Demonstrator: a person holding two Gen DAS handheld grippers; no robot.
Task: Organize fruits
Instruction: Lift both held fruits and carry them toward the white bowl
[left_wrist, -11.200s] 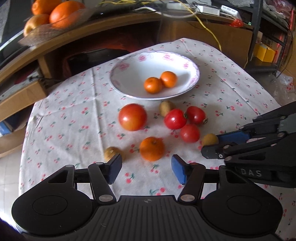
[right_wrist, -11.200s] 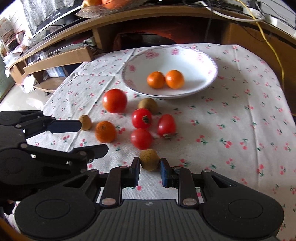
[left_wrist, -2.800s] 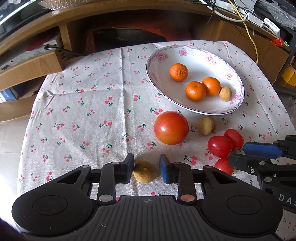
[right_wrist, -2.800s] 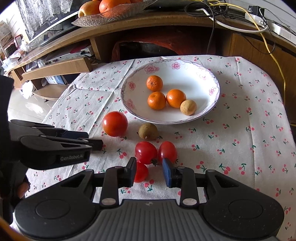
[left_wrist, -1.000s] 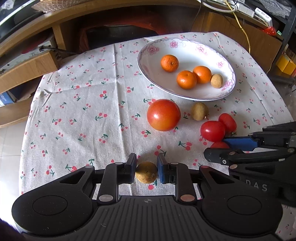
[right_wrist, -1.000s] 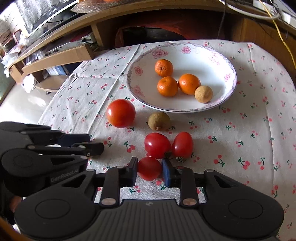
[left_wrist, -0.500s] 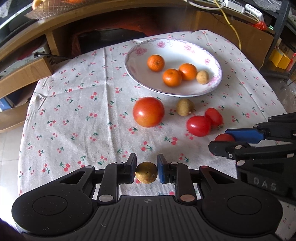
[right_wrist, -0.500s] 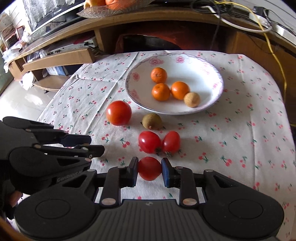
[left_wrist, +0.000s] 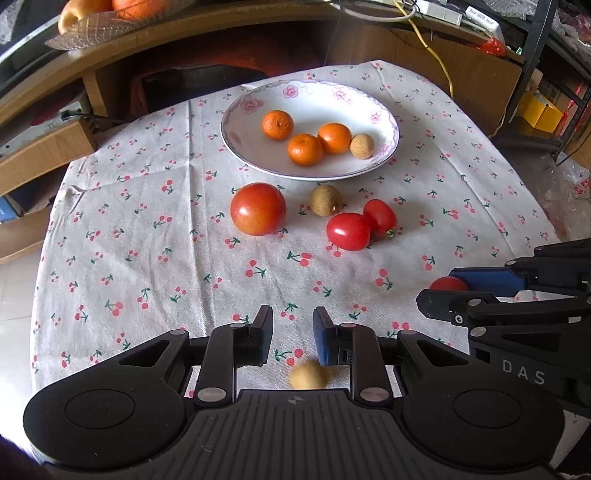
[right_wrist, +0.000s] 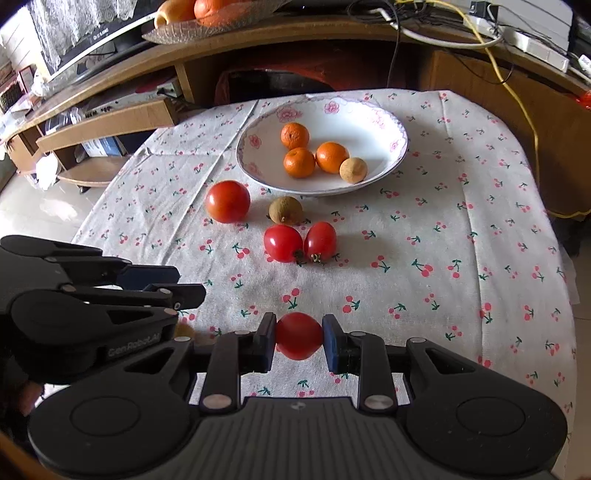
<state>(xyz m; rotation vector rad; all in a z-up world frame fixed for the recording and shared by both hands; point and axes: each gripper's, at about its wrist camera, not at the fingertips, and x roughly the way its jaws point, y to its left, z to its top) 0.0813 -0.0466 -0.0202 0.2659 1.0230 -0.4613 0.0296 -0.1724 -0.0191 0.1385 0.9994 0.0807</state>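
My left gripper (left_wrist: 293, 325) is open by a narrow gap with nothing between its fingers. A small tan fruit (left_wrist: 308, 374) shows blurred just below and behind the fingertips, loose over the cherry-print cloth; it also shows as the tan fruit (right_wrist: 183, 330) under the left gripper (right_wrist: 188, 284). My right gripper (right_wrist: 298, 332) is shut on a small red tomato (right_wrist: 298, 335), held above the cloth. The white flowered plate (left_wrist: 251, 144) holds three mandarins (left_wrist: 277, 124) and a tan fruit (left_wrist: 362, 146). A large tomato (left_wrist: 258, 208), a brown fruit (left_wrist: 325, 199) and two small tomatoes (left_wrist: 348, 231) lie in front of the plate.
A round table (right_wrist: 498, 206) carries the cloth; its edges fall away left and right. Behind it runs a wooden shelf unit (right_wrist: 110, 118) with a fruit basket (right_wrist: 207, 18) on top and a yellow cable (right_wrist: 517, 92). Floor shows at the left.
The tan fruit has slipped out from between the left fingers and dropped below them. The right gripper has lifted the small tomato back from the other tomatoes.
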